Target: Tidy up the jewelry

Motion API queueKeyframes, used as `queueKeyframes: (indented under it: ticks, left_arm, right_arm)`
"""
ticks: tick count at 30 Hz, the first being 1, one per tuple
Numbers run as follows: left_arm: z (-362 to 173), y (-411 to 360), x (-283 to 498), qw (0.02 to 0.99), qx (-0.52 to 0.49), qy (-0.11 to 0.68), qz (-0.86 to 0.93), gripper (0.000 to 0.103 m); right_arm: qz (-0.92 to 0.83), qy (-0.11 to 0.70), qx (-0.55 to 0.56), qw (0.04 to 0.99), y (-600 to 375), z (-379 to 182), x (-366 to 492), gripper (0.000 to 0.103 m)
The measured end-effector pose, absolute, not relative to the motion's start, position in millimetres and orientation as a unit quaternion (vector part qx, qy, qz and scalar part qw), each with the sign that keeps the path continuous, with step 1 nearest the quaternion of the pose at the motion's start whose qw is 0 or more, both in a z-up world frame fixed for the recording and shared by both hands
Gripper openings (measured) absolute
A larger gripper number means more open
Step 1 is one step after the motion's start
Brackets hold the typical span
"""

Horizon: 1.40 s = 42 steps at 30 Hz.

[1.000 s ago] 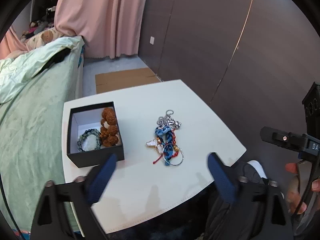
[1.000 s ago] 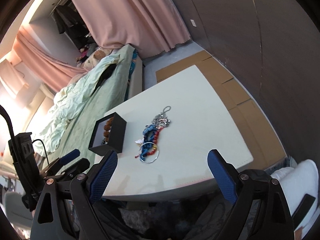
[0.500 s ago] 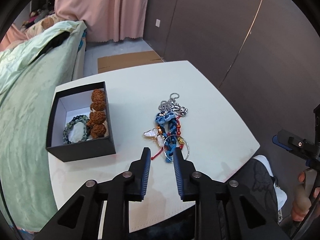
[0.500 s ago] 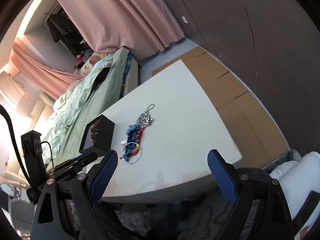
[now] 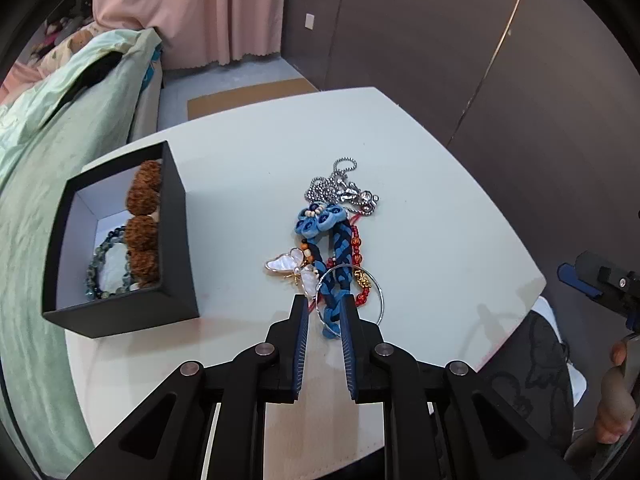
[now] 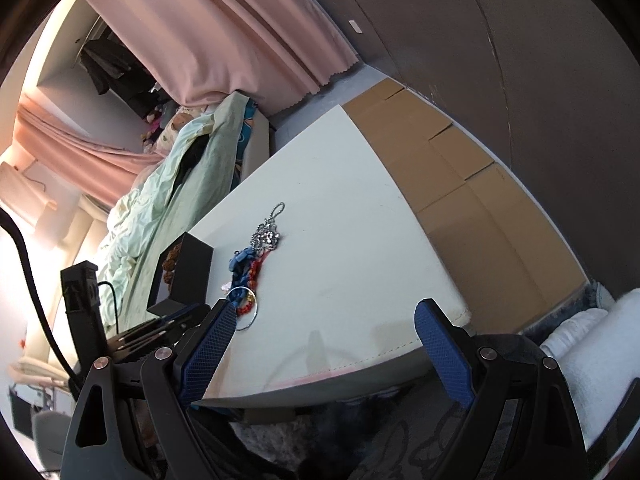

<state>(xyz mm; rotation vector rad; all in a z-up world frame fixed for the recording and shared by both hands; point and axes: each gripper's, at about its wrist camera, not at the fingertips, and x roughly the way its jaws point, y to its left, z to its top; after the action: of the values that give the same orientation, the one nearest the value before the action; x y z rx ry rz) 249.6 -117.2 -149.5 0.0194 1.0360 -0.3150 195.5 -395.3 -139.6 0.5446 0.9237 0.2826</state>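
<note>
Blue braided bracelet lying in the jewelry pile at centre frame on the white desk, its near end sitting between the narrowed, just-closing jaws of the left hand-held gripper, pads not visibly pressing it. Black box resting at left, holding brown beads. Right hand-held gripper hanging wide open, empty, over the desk's near edge.

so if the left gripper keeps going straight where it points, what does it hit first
Most likely the near end of the blue braided bracelet, which lies between the narrowed tips of the left gripper. The thin silver bangle circles the same spot, so depth is uncertain.
</note>
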Motion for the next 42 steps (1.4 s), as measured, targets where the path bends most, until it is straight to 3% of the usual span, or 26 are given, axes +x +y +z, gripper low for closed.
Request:
queueKeyframes:
  ticks: [13, 24, 32, 38, 40, 42]
  left_arm:
    - [-168, -120, 260, 0.851, 0.013, 0.507, -0.138, 0.001]
    - [-132, -114, 251, 0.867, -0.009, 0.471, -0.162, 0.001]
    - [-102, -99, 250, 0.881, -0.027, 0.443, -0.164, 0.001]
    - [-87, -76, 252, 0.891, -0.038, 0.426, -0.151, 0.001]
    - [-82, -65, 253, 0.894, -0.044, 0.422, -0.145, 0.001]
    - [-79, -57, 255, 0.897, -0.049, 0.418, -0.138, 0.001]
  right_arm:
    - [0.136, 0.445, 0.263, 0.845, -399, -148, 201, 0.091]
    - [0.152, 0.451, 0.259, 0.84, -382, -147, 211, 0.091]
    - [0.181, 0.457, 0.267, 0.829, -356, -143, 230, 0.081]
    - [0.209, 0.476, 0.286, 0.805, -325, -145, 252, 0.068]
    - [0.219, 0.479, 0.296, 0.797, -314, -145, 260, 0.058]
    - [0.218, 0.487, 0.297, 0.792, -303, -146, 268, 0.057]
